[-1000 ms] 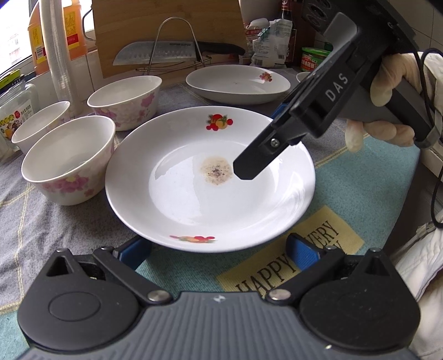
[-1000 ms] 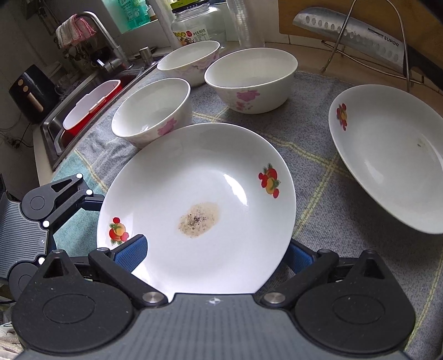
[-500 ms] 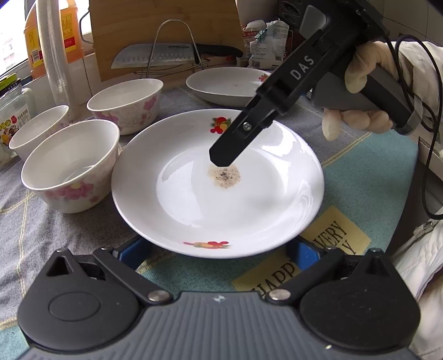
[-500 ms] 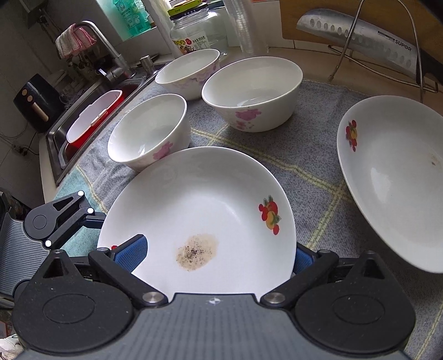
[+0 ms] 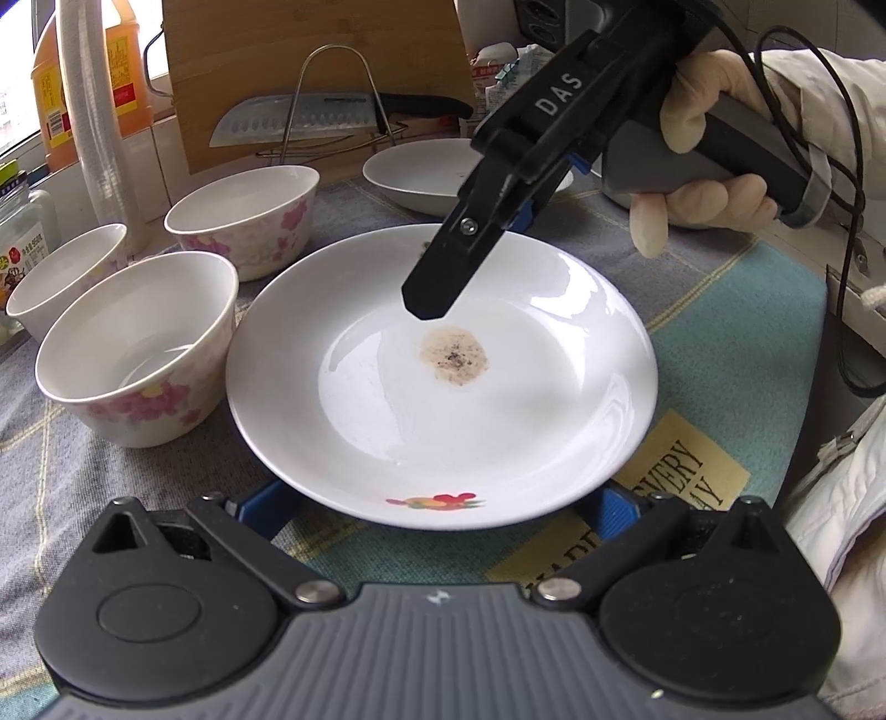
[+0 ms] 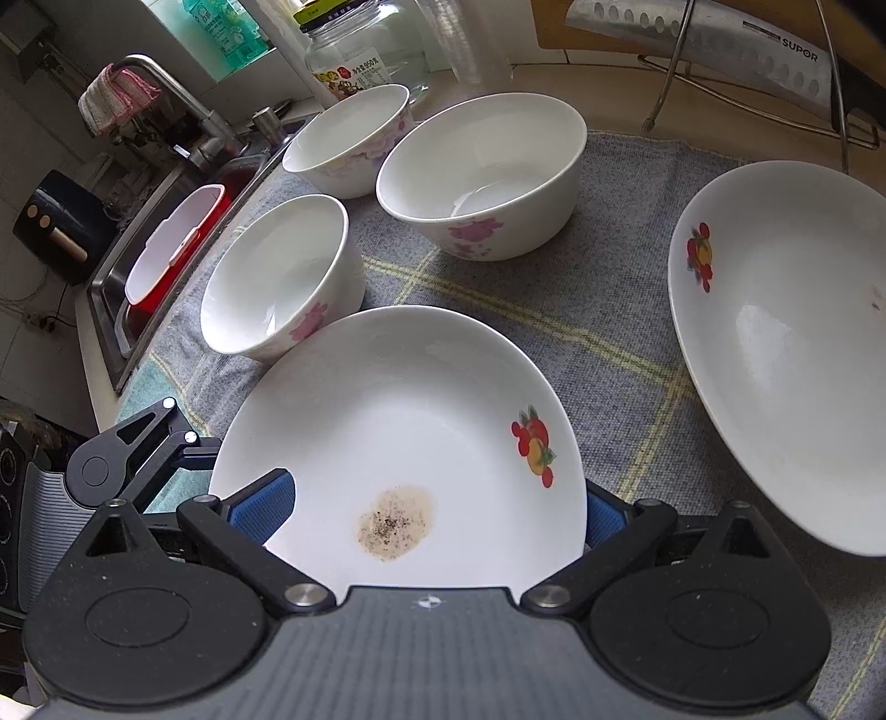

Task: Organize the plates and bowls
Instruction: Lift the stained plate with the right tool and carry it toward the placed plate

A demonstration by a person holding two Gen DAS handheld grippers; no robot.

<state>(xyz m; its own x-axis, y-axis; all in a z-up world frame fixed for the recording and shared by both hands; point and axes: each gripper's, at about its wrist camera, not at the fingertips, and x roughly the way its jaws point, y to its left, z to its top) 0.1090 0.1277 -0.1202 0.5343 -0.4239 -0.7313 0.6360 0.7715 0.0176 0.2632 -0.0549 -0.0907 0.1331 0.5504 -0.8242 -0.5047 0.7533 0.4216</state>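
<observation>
A white plate (image 5: 387, 399) (image 6: 398, 399) with fruit prints and a brown speckled stain lies on the cloth. My left gripper (image 5: 440, 507) is open, its blue pads wide apart under the plate's near rim. My right gripper (image 6: 432, 507), held in a gloved hand, is open too, and the plate sits between its pads. In the left wrist view the right gripper (image 5: 429, 302) reaches down over the plate, tip just above the stain. A second plate (image 5: 421, 171) (image 6: 775, 343) lies beyond. Three flowered bowls (image 5: 133, 354) (image 6: 277, 277) stand beside the stained plate.
A knife on a wire rack (image 5: 310, 122) (image 6: 720, 50) leans against a wooden board at the back. A glass jar (image 6: 360, 50) stands behind the bowls. A sink (image 6: 111, 310) with a red tub (image 6: 166, 249) lies past the cloth's edge.
My right gripper has moved in over the stained plate, from its rim side to above the stain. Both cameras have drawn closer to the plate. Bowls and the far plate stay put.
</observation>
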